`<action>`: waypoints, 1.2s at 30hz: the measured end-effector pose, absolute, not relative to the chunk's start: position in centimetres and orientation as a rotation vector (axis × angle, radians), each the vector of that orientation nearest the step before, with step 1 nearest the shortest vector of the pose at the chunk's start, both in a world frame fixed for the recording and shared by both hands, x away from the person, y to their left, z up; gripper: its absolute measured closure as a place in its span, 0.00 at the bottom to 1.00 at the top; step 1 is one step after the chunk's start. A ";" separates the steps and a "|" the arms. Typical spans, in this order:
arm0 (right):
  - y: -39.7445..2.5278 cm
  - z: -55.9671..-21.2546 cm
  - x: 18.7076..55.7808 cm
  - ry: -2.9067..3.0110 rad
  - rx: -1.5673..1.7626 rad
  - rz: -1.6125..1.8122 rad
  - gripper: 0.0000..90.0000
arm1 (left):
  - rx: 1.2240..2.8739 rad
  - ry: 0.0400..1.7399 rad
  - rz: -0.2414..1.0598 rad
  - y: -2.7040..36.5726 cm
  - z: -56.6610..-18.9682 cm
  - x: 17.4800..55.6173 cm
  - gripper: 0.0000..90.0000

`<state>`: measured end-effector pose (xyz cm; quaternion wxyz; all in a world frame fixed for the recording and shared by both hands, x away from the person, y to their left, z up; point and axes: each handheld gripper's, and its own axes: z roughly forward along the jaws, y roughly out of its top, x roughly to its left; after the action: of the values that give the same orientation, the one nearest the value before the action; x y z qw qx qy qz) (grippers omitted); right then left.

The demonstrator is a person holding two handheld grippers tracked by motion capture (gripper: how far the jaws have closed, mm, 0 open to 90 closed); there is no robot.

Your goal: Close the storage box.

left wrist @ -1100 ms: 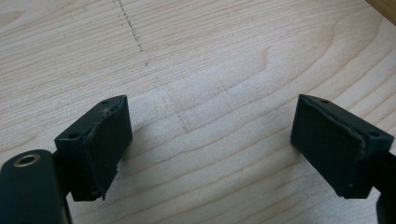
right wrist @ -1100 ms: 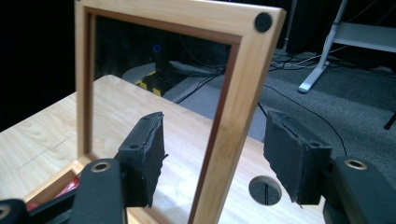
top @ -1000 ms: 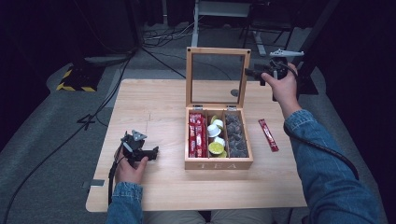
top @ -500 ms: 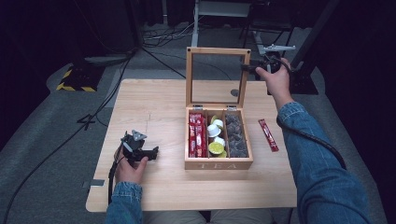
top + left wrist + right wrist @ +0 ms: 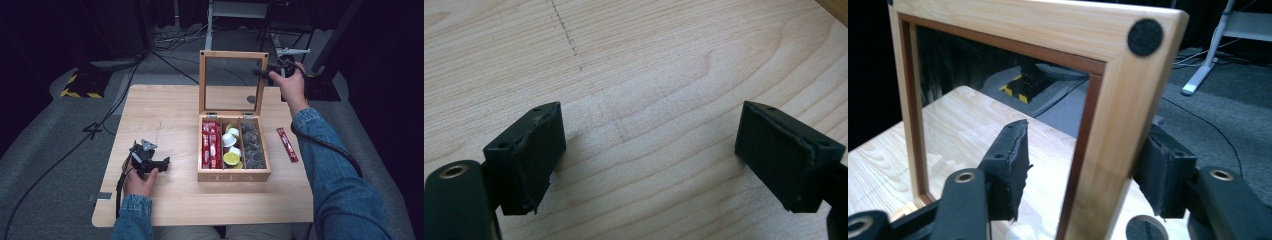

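A wooden tea box (image 5: 234,175) stands open mid-table, its glass-paned lid (image 5: 233,54) upright. In the high view my right gripper (image 5: 263,73) is at the lid's right edge, near the top. In the right gripper view its jaws straddle the lid's right frame bar (image 5: 1108,130); the gripper (image 5: 1085,165) is open, with a gap between the left pad (image 5: 1010,165) and the wood. My left gripper (image 5: 161,163) rests on the table left of the box. It is open (image 5: 649,155) over bare wood with nothing between its pads.
The box holds red sachets (image 5: 211,145), white and yellow capsules (image 5: 231,149) and dark pods (image 5: 251,145). A loose red sachet (image 5: 287,145) lies right of the box. A dark round spot (image 5: 251,99) marks the table behind the lid. Cables cross the floor beyond.
The right hand has carried its gripper left to the lid, so the jaws now straddle the lid's right frame bar. The left gripper has not moved.
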<state>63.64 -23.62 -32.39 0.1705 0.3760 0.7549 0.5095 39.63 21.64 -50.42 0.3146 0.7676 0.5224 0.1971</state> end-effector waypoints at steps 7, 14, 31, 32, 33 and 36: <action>-23.7 -32.0 63.0 2.130 1.085 1.475 0.47 | 2.023 1.376 0.519 21.6 -50.4 39.6 0.15; -23.9 -31.3 61.7 2.122 1.076 1.496 0.49 | 2.029 1.375 0.515 21.7 -50.4 39.6 0.14; -24.7 -29.6 56.8 2.168 0.949 1.476 0.55 | 2.029 1.370 0.517 21.6 -50.4 39.7 0.14; -24.7 -29.6 56.5 2.166 0.945 1.481 0.55 | 2.029 1.370 0.517 21.6 -50.4 39.7 0.14; -24.8 -29.6 56.2 2.164 0.943 1.487 0.55 | 2.028 1.369 0.517 21.6 -50.4 39.7 0.14; -24.9 -29.6 55.3 2.164 0.926 1.494 0.57 | 2.029 1.368 0.517 21.6 -50.4 39.8 0.14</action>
<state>55.29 -24.92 -29.62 0.1758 0.3271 0.7641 0.5274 39.76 21.61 -50.40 0.3146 0.7700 0.5193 0.1962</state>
